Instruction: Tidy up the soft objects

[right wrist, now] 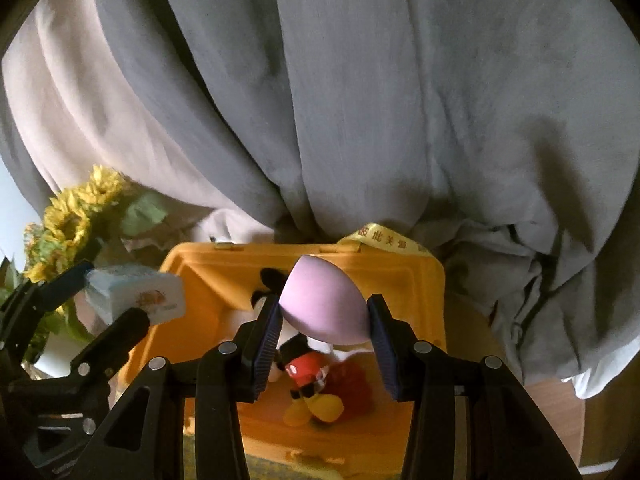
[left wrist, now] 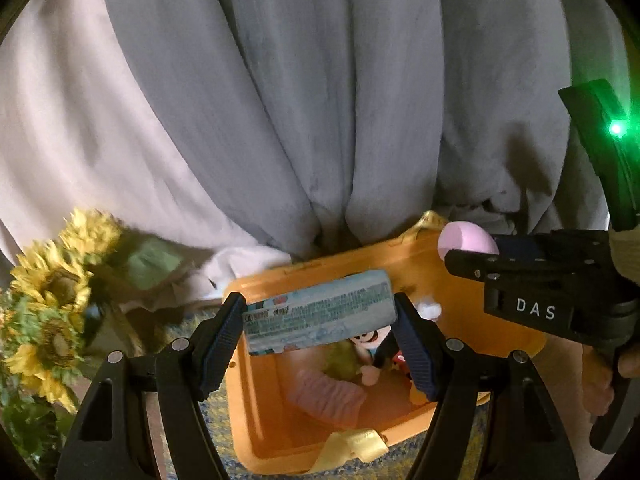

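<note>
My left tongs (left wrist: 320, 332) hold a pale blue soft tissue pack (left wrist: 318, 312) by its two short ends. My right tongs (right wrist: 323, 334) pinch a pink egg-shaped sponge (right wrist: 324, 306) at its wide middle. Both seem light and squashy. Both hang over the orange plastic bin (right wrist: 424, 280), where plush toys (right wrist: 316, 376) lie.

Pink sponge (right wrist: 324, 308) in right tool (right wrist: 324, 338)
</note>
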`<state>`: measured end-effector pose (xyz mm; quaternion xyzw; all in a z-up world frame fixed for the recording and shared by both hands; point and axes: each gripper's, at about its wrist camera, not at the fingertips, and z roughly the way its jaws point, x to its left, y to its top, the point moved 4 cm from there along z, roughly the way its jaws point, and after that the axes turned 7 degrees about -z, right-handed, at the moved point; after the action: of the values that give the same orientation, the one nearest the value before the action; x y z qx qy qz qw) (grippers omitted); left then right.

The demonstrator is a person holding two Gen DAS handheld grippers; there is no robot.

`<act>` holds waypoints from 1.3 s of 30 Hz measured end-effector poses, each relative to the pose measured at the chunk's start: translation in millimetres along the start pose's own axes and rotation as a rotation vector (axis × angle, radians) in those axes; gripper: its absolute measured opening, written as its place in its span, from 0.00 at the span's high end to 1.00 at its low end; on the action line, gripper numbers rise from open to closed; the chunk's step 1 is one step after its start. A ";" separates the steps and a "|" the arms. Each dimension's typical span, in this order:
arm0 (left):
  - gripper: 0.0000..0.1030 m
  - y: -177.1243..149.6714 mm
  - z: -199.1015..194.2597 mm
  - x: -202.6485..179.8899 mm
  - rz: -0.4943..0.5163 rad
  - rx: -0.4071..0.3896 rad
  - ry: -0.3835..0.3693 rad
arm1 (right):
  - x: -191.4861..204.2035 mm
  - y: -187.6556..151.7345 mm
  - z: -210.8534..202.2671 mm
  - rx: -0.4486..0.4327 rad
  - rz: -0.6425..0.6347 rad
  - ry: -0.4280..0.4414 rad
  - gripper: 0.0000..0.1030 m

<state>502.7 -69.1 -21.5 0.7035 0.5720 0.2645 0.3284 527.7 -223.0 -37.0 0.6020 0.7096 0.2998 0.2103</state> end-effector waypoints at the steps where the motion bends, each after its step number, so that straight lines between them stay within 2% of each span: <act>1: 0.29 -0.4 5.9 0.4 -0.003 0.017 -0.004 | -2.0 0.7 6.3 0.015 0.005 0.000 0.57; 7: 0.29 -6.1 33.1 1.9 -0.025 0.102 -0.023 | -8.5 0.7 32.7 0.094 0.014 0.002 0.56; 9: 0.26 -8.7 37.7 3.8 -0.039 0.121 -0.027 | -9.2 -0.1 38.8 0.112 0.020 0.006 0.54; 10: 0.25 -9.7 38.7 4.6 -0.043 0.123 -0.024 | -9.3 -0.4 41.6 0.122 0.022 0.012 0.52; 12: 0.19 -10.7 39.9 6.6 -0.043 0.120 -0.013 | -10.1 -1.4 45.2 0.134 0.025 0.007 0.38; 16: 0.15 -11.0 39.4 10.9 -0.050 0.127 0.014 | -10.0 -2.8 46.7 0.145 0.021 -0.017 0.35; 19: 0.13 -12.6 30.2 17.2 -0.047 0.101 0.069 | -10.2 -5.4 42.2 0.141 0.018 -0.056 0.32; 21: 0.08 -13.6 21.0 21.3 -0.039 0.076 0.112 | -9.9 -7.5 35.3 0.123 0.010 -0.097 0.27; 25: 0.04 -17.0 -4.6 28.1 -0.032 -0.003 0.161 | -5.7 -13.7 14.8 0.073 0.001 -0.158 0.24; 28: 0.01 -21.2 -28.9 31.1 -0.034 -0.067 0.172 | 1.1 -22.7 -8.5 0.023 0.018 -0.180 0.21; 32: 0.01 -30.1 -66.9 34.9 -0.034 -0.150 0.182 | 10.7 -36.2 -40.3 -0.040 0.051 -0.187 0.17; 39: 0.00 -55.9 -122.9 36.9 -0.057 -0.206 0.144 | 34.9 -69.1 -103.4 -0.154 0.072 -0.226 0.13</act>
<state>383.1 -6.2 14.8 0.6286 0.5838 0.3624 0.3642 402.7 -213.2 -6.1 0.6391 0.6341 0.2912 0.3235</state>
